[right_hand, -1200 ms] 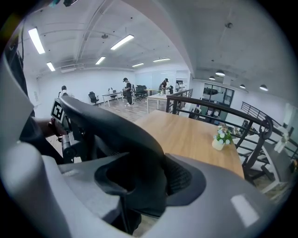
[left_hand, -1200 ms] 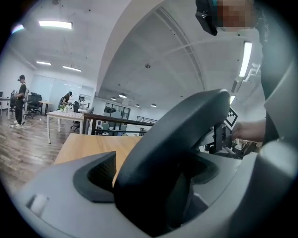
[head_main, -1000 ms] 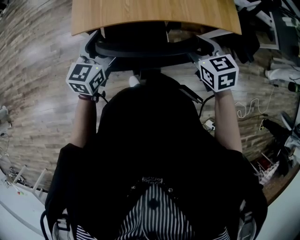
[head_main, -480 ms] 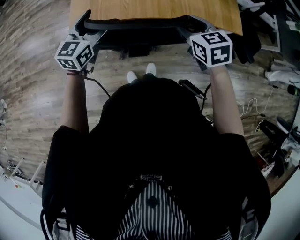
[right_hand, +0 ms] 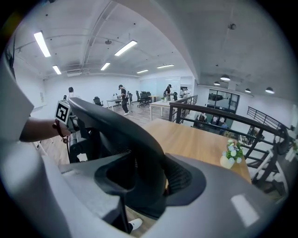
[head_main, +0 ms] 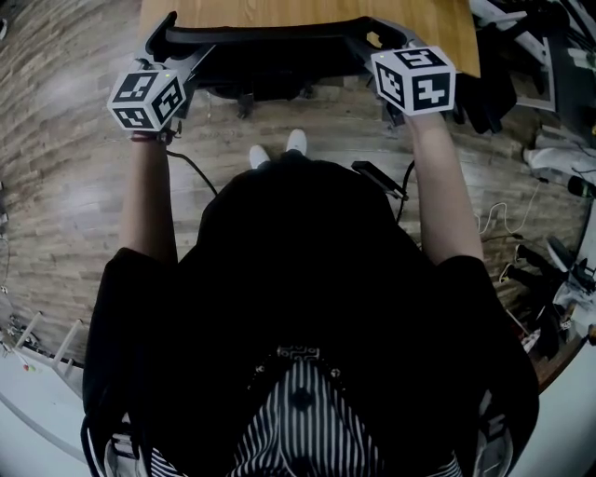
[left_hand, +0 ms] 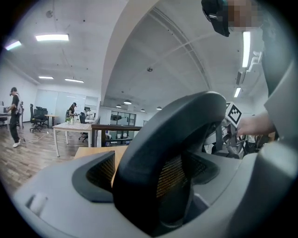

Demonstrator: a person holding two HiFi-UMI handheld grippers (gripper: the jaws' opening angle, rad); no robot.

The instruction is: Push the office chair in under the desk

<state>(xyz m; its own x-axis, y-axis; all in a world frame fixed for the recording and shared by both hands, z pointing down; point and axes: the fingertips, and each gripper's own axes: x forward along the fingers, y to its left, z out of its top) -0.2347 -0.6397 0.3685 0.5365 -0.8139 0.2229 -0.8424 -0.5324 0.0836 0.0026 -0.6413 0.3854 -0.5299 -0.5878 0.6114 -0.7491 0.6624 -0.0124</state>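
From the head view most of the chair [head_main: 270, 39] is lost to me. Its seat and base are tucked out of sight beneath the table [head_main: 307, 13] at the top of the frame. Only the dark curved top rim of the back and a strip of black below it show along the table's near edge. My own dark torso fills the whole lower half of that frame, with just the white toes of my shoes [head_main: 276, 146] peeking out above it on the wood floor [head_main: 65, 177]. The marker cubes cover both sets of jaws there, so I read them from the gripper views. My left claw [left_hand: 151, 169] is pinching the chair's rim at its left end; the thick grey-black band rises between the two pads and blocks most of the middle of that frame, with mesh showing at its sides. My right claw [right_hand: 149, 179] pinches the rim's right end the same way, the band sweeping off toward the upper left, and the tabletop lies just past it, light wood, with a small flower pot [right_hand: 230, 155] at the right. The chair's lower frame is too dark to make out.
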